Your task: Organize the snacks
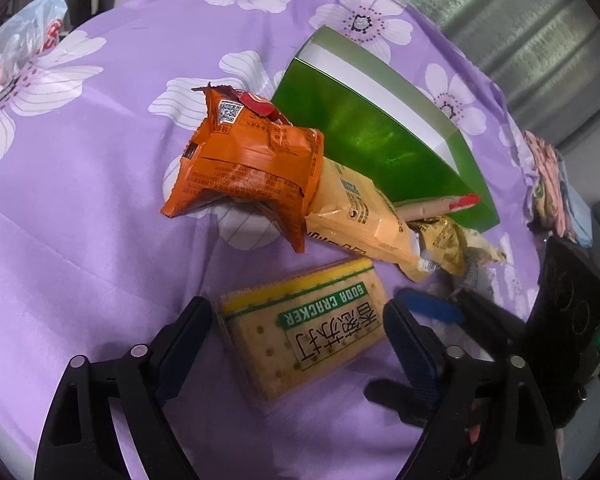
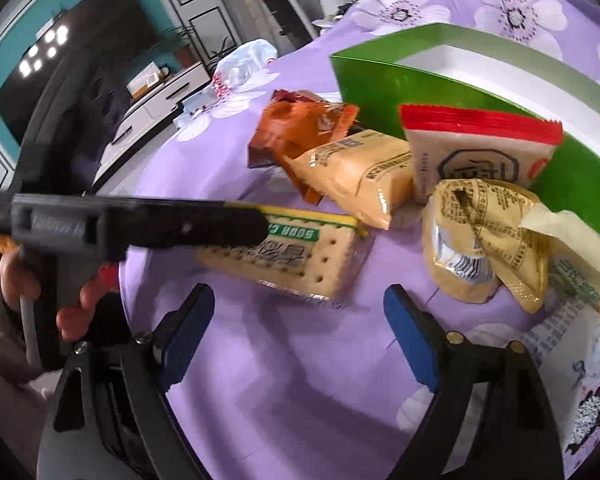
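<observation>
The left tool (image 1: 298,312) stands spread with the flat, clear-wrapped soda cracker pack (image 1: 306,328) between its blue pads, apparently lined up for a pick, though nothing is pinched yet. The right tool (image 2: 300,312) hangs spread and empty over the purple flowered cloth (image 2: 280,380) on the counter. Crinkly foil snack packets, orange (image 1: 244,164) and tan (image 1: 356,216), lie heaped against the glossy green cardboard box (image 1: 364,136), likely their destination.

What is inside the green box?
The green box shows only a white inner wall from both views. Its bottom is hidden by its own front side, so any snacks inside cannot be seen.
</observation>
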Demonstrator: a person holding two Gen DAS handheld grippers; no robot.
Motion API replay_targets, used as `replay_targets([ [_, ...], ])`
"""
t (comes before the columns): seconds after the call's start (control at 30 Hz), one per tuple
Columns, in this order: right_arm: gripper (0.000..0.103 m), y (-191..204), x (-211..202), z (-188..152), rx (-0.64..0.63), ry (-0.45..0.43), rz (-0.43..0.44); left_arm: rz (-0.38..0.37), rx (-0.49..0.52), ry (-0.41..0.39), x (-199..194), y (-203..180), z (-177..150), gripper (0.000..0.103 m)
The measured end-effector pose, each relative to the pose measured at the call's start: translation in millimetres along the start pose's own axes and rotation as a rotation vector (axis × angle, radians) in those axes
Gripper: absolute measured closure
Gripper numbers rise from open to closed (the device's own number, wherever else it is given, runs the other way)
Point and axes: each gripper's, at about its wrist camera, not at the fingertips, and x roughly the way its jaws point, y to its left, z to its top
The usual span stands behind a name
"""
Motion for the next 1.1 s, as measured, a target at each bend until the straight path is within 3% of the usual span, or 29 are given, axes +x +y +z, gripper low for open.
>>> replay_targets([
  [0.1, 0.017, 4.2, 6.9, 6.7, -0.037, -0.002, 0.014, 0.011, 0.003, -0.001, 1.8, -0.8, -0.7, 0.019],
  [0.13, 0.022, 5.1, 12.1, 7.7, -0.038, 0.014, 0.027, 0.010, 0.005, -0.001, 2.3, -0.5, -0.5, 0.019],
  [0.4, 0.046, 5.5, 13.0, 3.8, -0.019, -0.004, -0.005, 0.062, 0.019, -0.029, 1.3, 2.6, -2.0, 0.046],
  [0.63, 0.051, 22.3, 2.3, -6.2, 0.005, -0.049, -0.059, 0.078, 0.040, -0.050, -7.8, -0.4, -6.3, 0.048],
  [0.73, 0.062, 23.4, -5.6, -7.3, 0.035, -0.074, -0.079, 0.080, 0.071, -0.073, -17.6, -6.8, -8.4, 0.048],
  [1.1, 0.062, 38.2, -41.8, 10.7, 0.044, -0.194, -0.161, 0.060, 0.140, -0.178, -50.3, -35.0, 6.2, 0.048],
])
